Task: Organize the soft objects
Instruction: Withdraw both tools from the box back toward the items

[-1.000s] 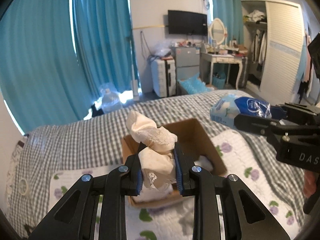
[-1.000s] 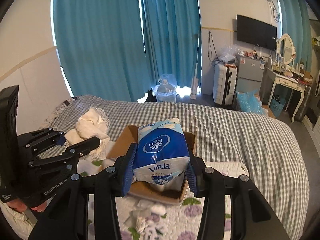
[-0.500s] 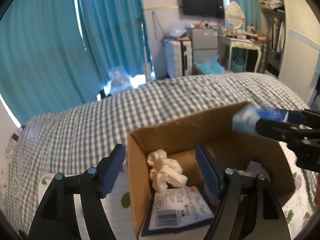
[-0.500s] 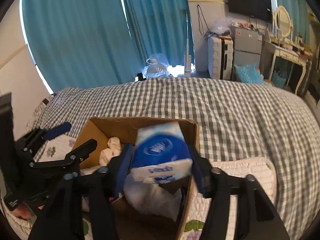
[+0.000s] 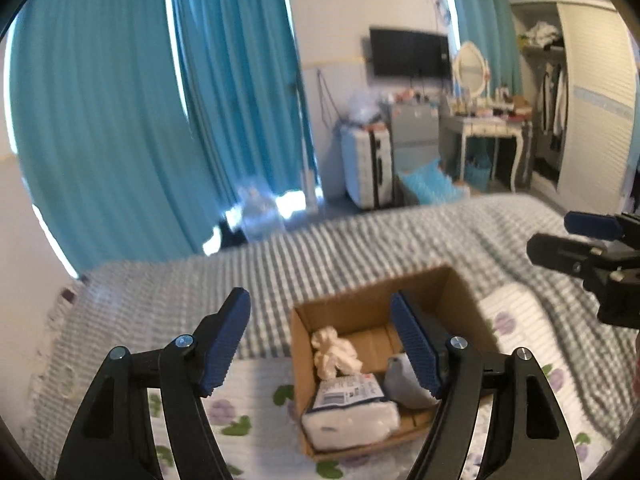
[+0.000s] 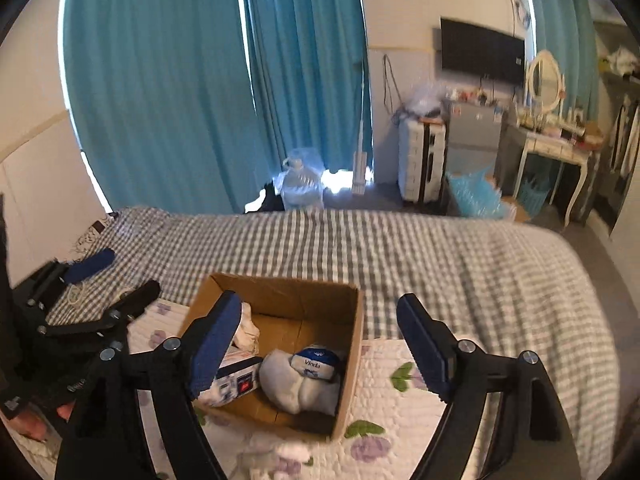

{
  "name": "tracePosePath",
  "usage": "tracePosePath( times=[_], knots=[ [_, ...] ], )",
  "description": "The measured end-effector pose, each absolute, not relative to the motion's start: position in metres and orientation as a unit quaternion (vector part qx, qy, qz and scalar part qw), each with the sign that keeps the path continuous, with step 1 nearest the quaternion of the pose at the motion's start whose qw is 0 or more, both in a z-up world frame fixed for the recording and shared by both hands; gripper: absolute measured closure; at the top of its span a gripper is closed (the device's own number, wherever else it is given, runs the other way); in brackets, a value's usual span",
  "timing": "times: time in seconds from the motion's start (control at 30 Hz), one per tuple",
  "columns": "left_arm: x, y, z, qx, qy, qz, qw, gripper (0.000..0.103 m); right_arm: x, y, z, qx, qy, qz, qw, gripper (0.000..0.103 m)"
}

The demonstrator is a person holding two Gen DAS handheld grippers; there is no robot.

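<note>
On bed (image 6: 460,264), box (image 6: 352,344) w/ tissue pack (image 6: 316,363) sits below both tools (image 5: 320,344) (image 6: 320,344), spread wide, empty.

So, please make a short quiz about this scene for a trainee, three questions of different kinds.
1. True or false: both grippers are empty.
2. Where does the blue Vinda tissue pack lie? A in the cardboard box; B on the checked bedspread; C in the right gripper.
3. Fill in: the cream cloth lies in the ___.

Key: 1 true, the left gripper too; 2 A; 3 box.
</note>
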State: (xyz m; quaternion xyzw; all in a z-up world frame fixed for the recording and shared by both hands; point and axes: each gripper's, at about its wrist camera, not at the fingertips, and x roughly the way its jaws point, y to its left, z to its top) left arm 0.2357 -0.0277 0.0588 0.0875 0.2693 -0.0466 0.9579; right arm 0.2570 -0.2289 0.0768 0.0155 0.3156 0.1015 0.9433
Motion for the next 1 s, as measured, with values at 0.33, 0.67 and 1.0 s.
tracePosePath(
  times=[0.33, 0.67, 1.0],
  knots=[
    [0.132, -0.012, 0.142, 0.061, 0.215, -0.003, 0.975, 0.024, 0.139, -0.239, 0.174, 0.001, 0.258, 0.101, 0.961, 0.0],
    [0.079, -0.006, 0.113, 0.041, 0.246, -0.029, 0.968, 0.024, 0.079, -0.234, 0.141, -0.045, 0.292, 0.096, 0.951, 0.0],
    [0.089, -0.013, -0.009, 0.047, 0.351, -0.048, 0.934, 0.024, 0.103, -0.221, -0.017, -0.058, 0.413, 0.117, 0.901, 0.0]
  ],
)
